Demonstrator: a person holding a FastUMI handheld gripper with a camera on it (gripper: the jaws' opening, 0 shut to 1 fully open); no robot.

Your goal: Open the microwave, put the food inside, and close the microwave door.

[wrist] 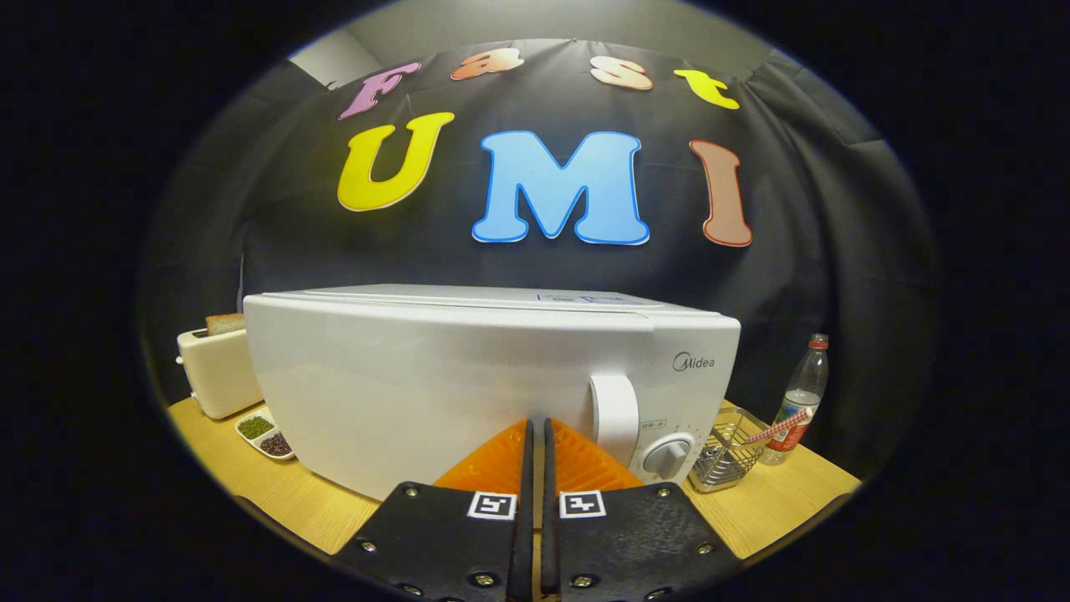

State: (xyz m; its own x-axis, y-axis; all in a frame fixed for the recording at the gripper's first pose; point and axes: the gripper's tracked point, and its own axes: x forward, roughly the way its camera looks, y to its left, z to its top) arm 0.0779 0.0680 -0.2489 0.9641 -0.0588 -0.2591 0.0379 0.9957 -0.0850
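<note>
So my claw (535, 431) is pinched narrow, holding nothing, before the closed white boxy microwave (468, 385); opening comes first, hooking its curved white handle (614, 415) just right.

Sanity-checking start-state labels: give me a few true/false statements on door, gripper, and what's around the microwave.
1. The microwave door is closed. True.
2. The gripper has its fingers spread wide around the door handle. False: the fingers are together, holding nothing, just left of the handle.
3. A toaster with bread in its slot stands to the microwave's left. True.
4. The water bottle lies on its side. False: it stands upright, beside the wire basket.
</note>
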